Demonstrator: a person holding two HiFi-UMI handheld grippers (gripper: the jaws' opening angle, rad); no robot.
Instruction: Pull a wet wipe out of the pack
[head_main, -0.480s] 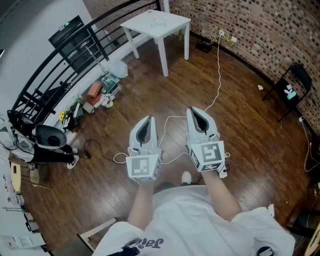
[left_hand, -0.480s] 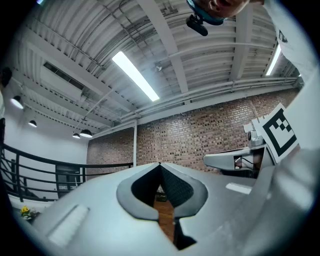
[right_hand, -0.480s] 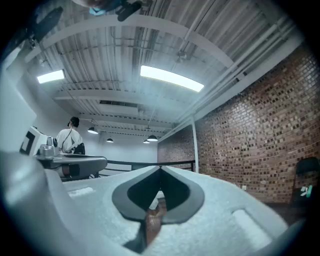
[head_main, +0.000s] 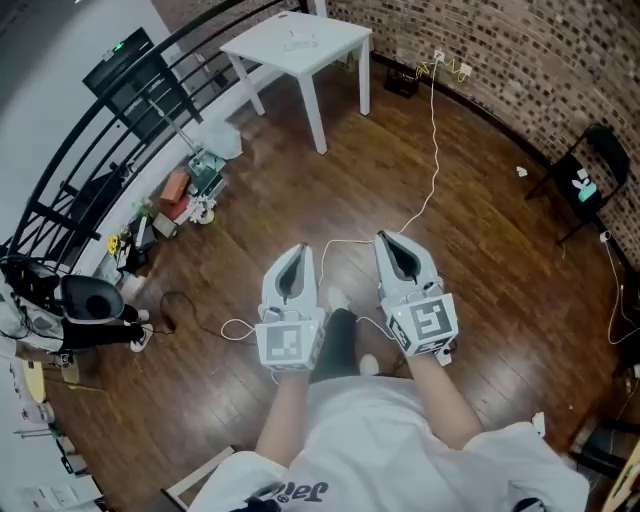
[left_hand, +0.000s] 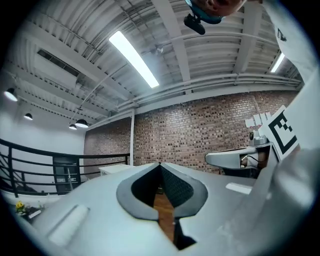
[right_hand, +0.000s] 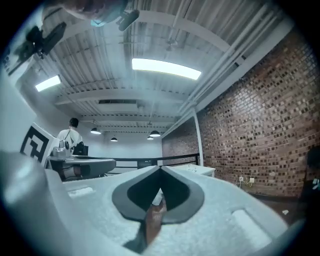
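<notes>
The left tool (head_main: 296, 258), at 6 o'clock, is closed on nothing. No wipe pack can be made out; whatever lies on the white table (head_main: 340, 48) at 12 o'clock is too small to name. The right tool (head_main: 395, 245) is likewise shut and empty. Likely risk: a foot catching the cable (head_main: 434, 150) at 1 o'clock on the way there.

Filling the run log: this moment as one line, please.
left gripper: shut, empty | right gripper: shut, empty | both held level | white table: ahead | wipe pack: not made out
</notes>
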